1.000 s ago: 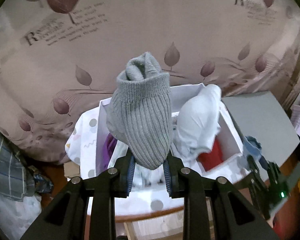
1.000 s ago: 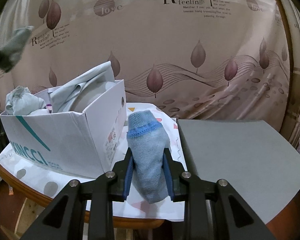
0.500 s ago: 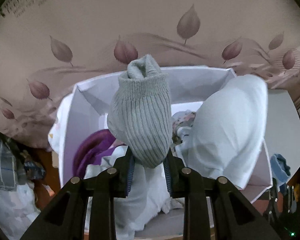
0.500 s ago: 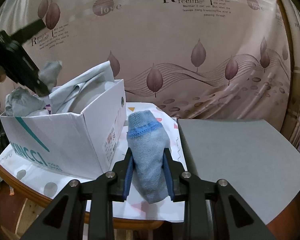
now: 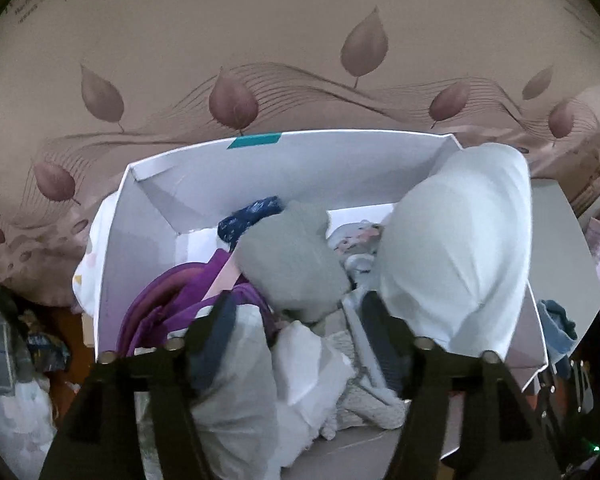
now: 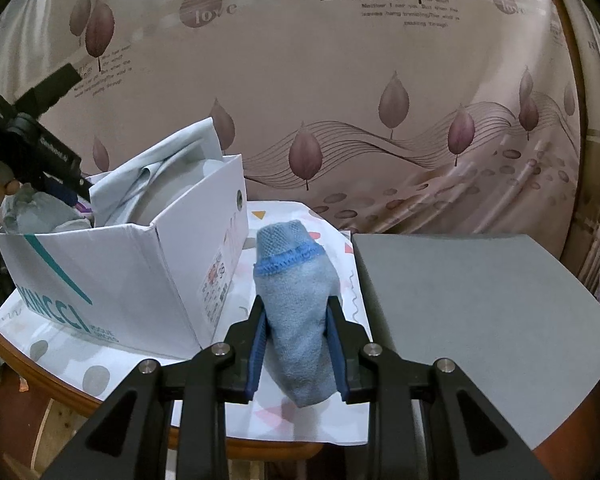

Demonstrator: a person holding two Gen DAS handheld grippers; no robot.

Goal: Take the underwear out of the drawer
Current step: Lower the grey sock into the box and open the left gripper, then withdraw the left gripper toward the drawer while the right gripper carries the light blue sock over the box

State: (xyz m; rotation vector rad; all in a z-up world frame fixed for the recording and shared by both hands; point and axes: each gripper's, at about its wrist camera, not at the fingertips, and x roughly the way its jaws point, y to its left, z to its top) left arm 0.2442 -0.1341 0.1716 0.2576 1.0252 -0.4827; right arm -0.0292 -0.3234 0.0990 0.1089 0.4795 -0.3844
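Observation:
The white cardboard box [image 5: 204, 196] serving as the drawer is packed with clothes. My left gripper [image 5: 300, 308] hangs over it, jaws opening. The grey ribbed rolled garment [image 5: 292, 260] lies free on the pile just beyond the fingertips, touched by neither pad. Purple fabric [image 5: 168, 304], a navy patterned piece [image 5: 248, 216] and a large pale blue garment [image 5: 456, 256] fill the box around it. In the right wrist view my right gripper [image 6: 298, 332] is shut on a light blue rolled garment [image 6: 296, 292], held above the patterned cloth to the right of the box [image 6: 112, 276].
A grey mat [image 6: 468, 304] covers the table's right part. The round table's wooden edge [image 6: 260, 444] runs close below my right gripper. A leaf-printed curtain [image 6: 340, 100] hangs behind. The left gripper's body [image 6: 32, 140] shows above the box's left end. More cloth lies off the table at left [image 5: 8, 412].
My left gripper came down over the box and opened; the grey ribbed roll dropped from its pads onto the pile. The right gripper kept still with the blue roll.

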